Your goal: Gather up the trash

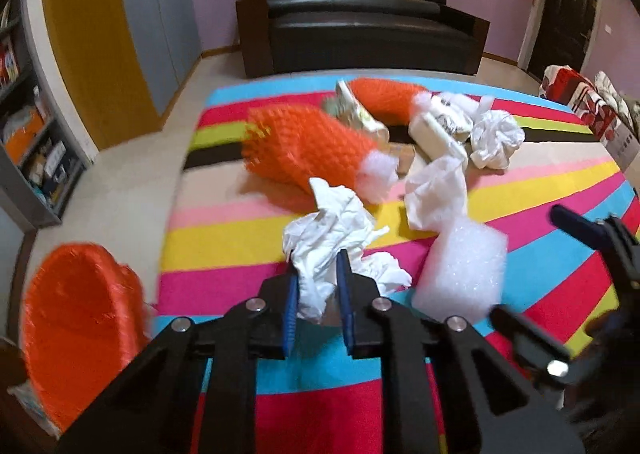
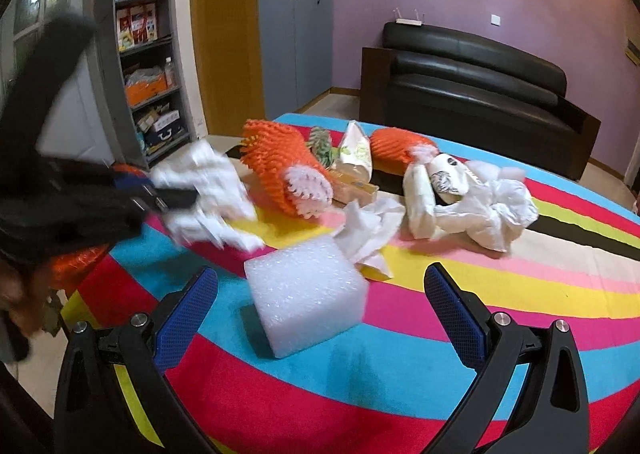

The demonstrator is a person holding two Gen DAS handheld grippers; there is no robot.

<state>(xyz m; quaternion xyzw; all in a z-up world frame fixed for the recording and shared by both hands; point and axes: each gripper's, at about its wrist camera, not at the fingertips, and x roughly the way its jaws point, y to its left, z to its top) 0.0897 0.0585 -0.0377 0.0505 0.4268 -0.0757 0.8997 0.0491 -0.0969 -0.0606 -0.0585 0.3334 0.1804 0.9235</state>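
My left gripper [image 1: 318, 274] is shut on a crumpled white paper [image 1: 332, 238] and holds it above the striped table; it shows in the right wrist view [image 2: 204, 190] at the left too. An orange bin [image 1: 76, 330] sits low at the left beside the table. My right gripper [image 2: 320, 294] is open, its blue pads on either side of a white foam block [image 2: 308, 298], which also shows in the left wrist view [image 1: 460, 270]. More trash lies further back: orange foam nets [image 1: 308, 146], white tissue [image 1: 436, 194], crumpled wrappers [image 2: 472, 202].
The striped cloth [image 2: 400, 374] covers the table. A black sofa [image 1: 352, 18] stands behind it, a bookshelf [image 2: 144, 54] and grey cupboards at the left, a dark door [image 1: 560, 14] at the far right.
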